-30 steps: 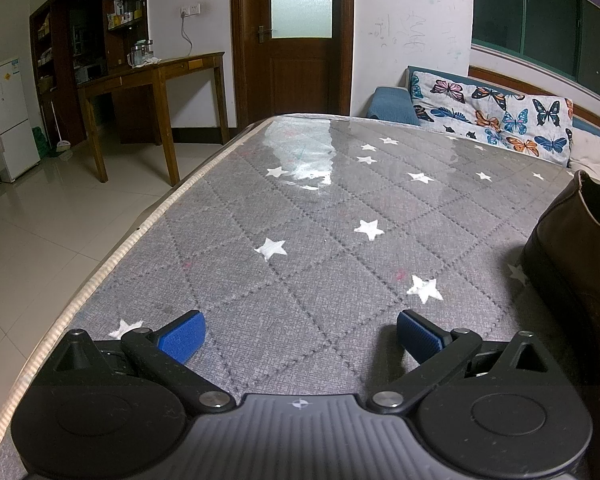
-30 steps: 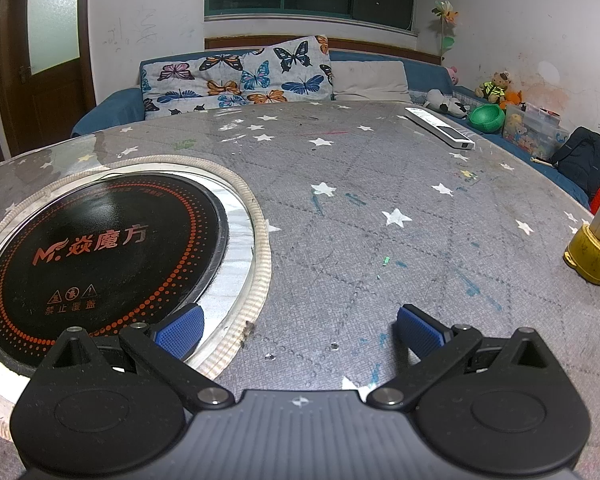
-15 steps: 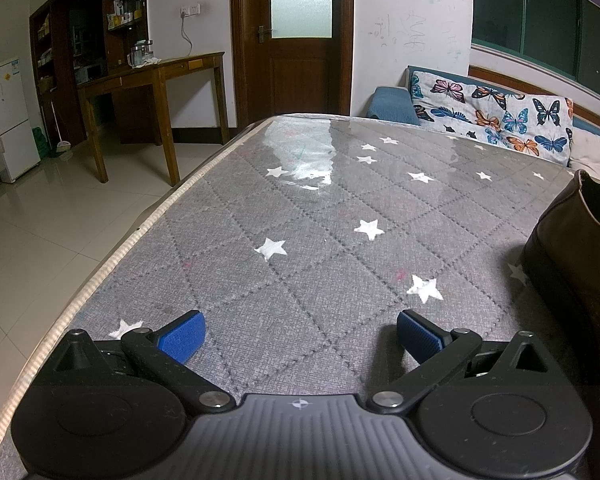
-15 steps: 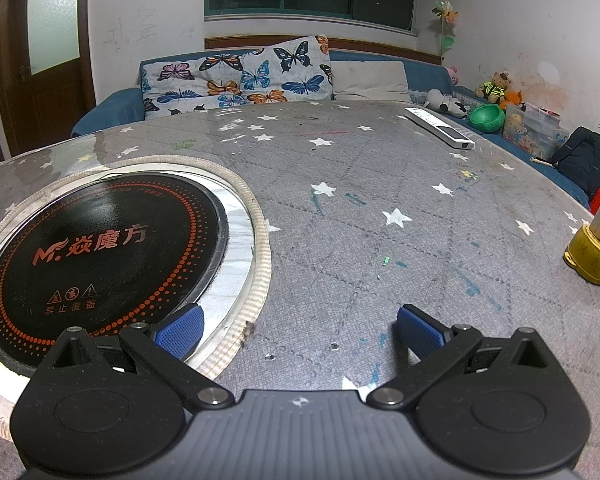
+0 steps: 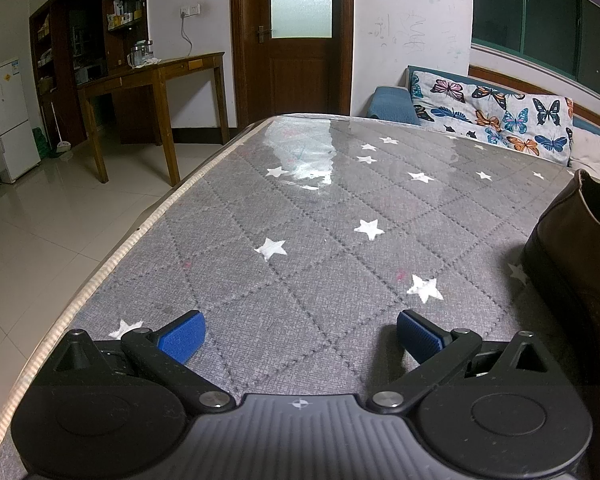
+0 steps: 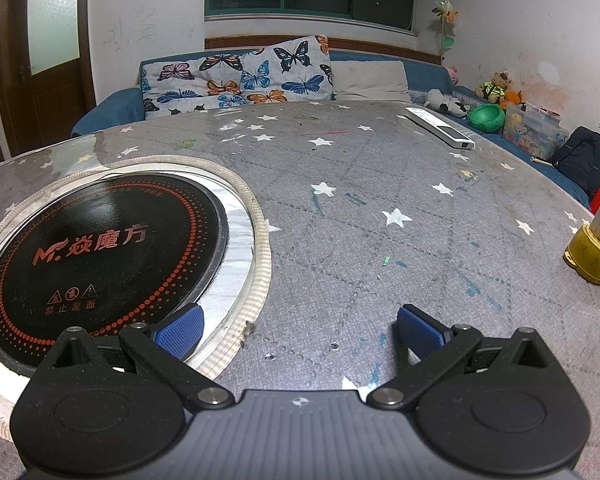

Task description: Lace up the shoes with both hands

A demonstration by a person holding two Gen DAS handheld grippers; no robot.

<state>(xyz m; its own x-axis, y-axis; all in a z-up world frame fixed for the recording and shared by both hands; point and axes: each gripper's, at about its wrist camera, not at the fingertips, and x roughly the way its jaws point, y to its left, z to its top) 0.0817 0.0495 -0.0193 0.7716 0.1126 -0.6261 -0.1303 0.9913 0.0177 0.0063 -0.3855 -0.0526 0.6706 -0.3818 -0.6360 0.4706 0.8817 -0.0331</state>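
The left hand-held gripper (image 5: 298,334) sits low over the grey star-patterned surface (image 5: 308,216), its blue pads (image 5: 182,336) spread wide with nothing between them. The brown shoe (image 5: 576,248) stands on the surface to the right of this gripper, near its right finger but apart from it, cut off by the picture's edge; its laces are out of sight. The right hand-held gripper (image 6: 300,330) is likewise spread and empty, its left pad (image 6: 180,330) over the rim of the round black cooktop (image 6: 100,256) set into the surface. A yellow object (image 6: 594,256) stands well to the right of the cooktop.
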